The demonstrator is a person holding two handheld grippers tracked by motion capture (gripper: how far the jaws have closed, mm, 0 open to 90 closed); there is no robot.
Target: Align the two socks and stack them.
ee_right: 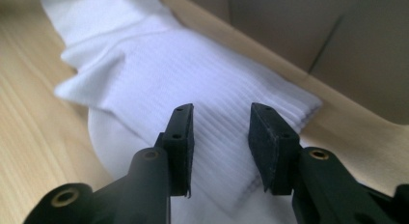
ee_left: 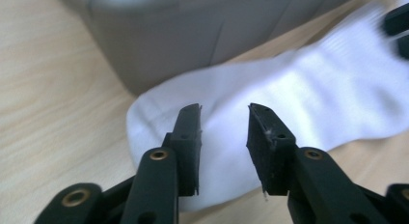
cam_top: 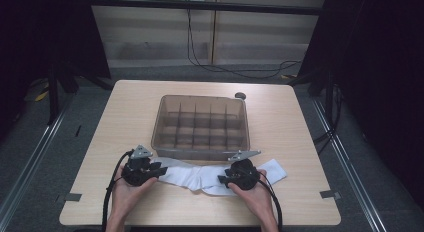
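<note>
Nearest the person's edge, both hands hold their tools low over a white sock [cam_top: 200, 176] that lies flat across the table [cam_top: 125, 107], stretched sideways in front of the divider box [cam_top: 200, 123]. The left gripper [cam_top: 159, 171] points inward at one end of the sock; in the left gripper view its jaws stand parted above the fabric, gripping nothing, with cloth visible in the gap. The right gripper [cam_top: 221, 180] mirrors it at the other end; in the right gripper view the jaws are likewise released over the ribbed cuff [ee_right: 217, 113]. Judged from this, the sock sits spread out so that each end can be pinched separately, probably for folding. Beyond the sock, just past its far edge, stands the translucent box with its open grid of compartments, all apparently unfilled. A small dark round object [cam_top: 240, 96] rests behind the box's far right corner.
</note>
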